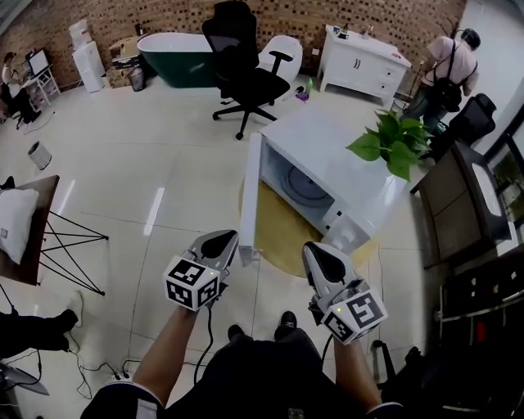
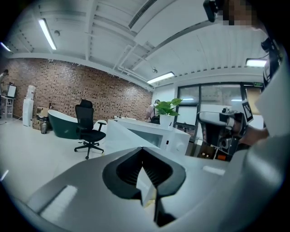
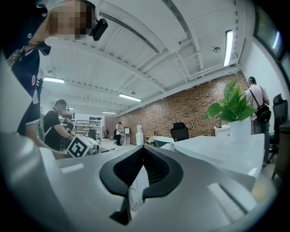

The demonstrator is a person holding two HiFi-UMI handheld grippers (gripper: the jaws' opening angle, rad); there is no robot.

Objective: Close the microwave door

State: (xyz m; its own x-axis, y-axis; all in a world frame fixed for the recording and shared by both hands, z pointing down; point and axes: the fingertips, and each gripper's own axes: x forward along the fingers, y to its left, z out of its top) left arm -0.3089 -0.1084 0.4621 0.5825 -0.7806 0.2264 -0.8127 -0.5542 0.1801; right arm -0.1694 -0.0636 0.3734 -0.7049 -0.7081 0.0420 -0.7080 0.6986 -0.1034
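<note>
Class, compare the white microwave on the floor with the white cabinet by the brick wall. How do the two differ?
The microwave stands out on the open floor, on a round mat; the cabinet stands against the brick wall. The microwave's door is swung wide open; the cabinet is shut. The microwave has a leafy plant on top; the cabinet has none. Both are white and boxy.

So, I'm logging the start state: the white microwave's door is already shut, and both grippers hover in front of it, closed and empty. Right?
Not quite. The head view shows the door of the white microwave swung wide open to the left, with the cavity exposed. The rest holds: the left gripper and right gripper hover in front of it, closed and empty.
</note>
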